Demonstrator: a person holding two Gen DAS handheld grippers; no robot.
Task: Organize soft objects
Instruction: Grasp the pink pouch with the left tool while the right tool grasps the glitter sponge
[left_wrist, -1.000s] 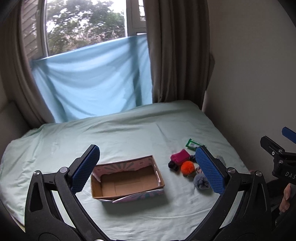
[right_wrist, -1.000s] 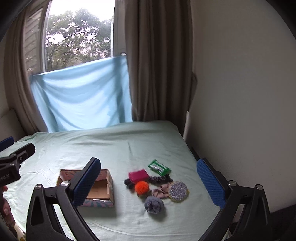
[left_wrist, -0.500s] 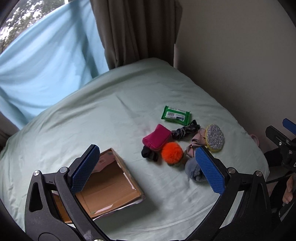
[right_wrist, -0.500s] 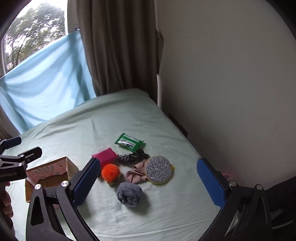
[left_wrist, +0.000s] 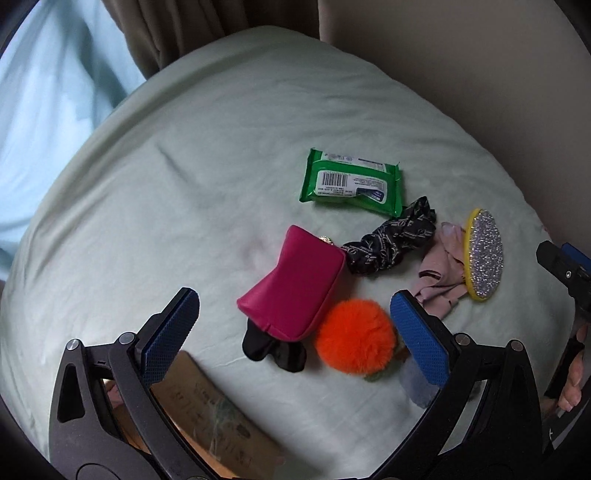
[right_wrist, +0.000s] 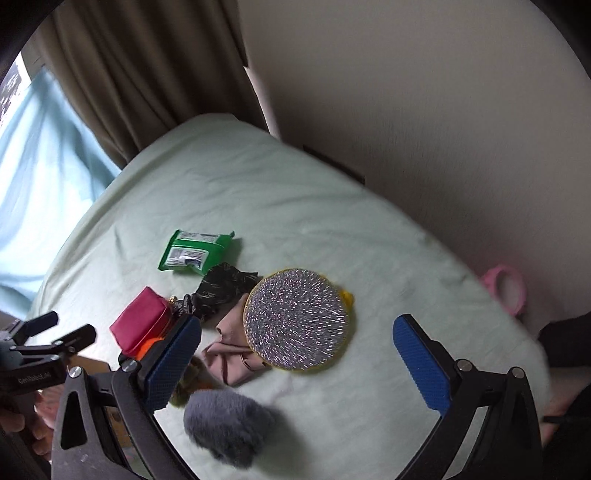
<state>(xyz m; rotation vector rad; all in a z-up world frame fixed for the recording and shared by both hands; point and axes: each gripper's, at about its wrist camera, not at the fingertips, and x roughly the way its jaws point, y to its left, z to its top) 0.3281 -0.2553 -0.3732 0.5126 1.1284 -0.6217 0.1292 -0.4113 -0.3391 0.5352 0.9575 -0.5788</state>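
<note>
Soft things lie in a cluster on the pale green bed (left_wrist: 184, 184): a magenta pouch (left_wrist: 293, 282), an orange pompom (left_wrist: 354, 341), a black patterned scrunchie (left_wrist: 391, 238), a pink cloth (left_wrist: 441, 266), a round glittery sponge (right_wrist: 297, 319), a green wipes pack (left_wrist: 352, 181) and a grey fluffy ball (right_wrist: 227, 426). My left gripper (left_wrist: 295, 332) is open above the pouch and pompom. My right gripper (right_wrist: 295, 362) is open above the sponge and pink cloth. A cardboard box (left_wrist: 218, 417) lies at the lower left, partly hidden by my left gripper.
A small black item (left_wrist: 273, 350) sticks out under the pouch. A beige wall (right_wrist: 406, 110) runs along the bed's right side, brown curtains (right_wrist: 140, 74) hang at the back. A pink object (right_wrist: 506, 291) lies beyond the bed's right edge.
Both grippers have moved forward and down toward the cluster of soft things, which now looks much larger. Both stay open and empty. The box has slid to the lower left of the views.
</note>
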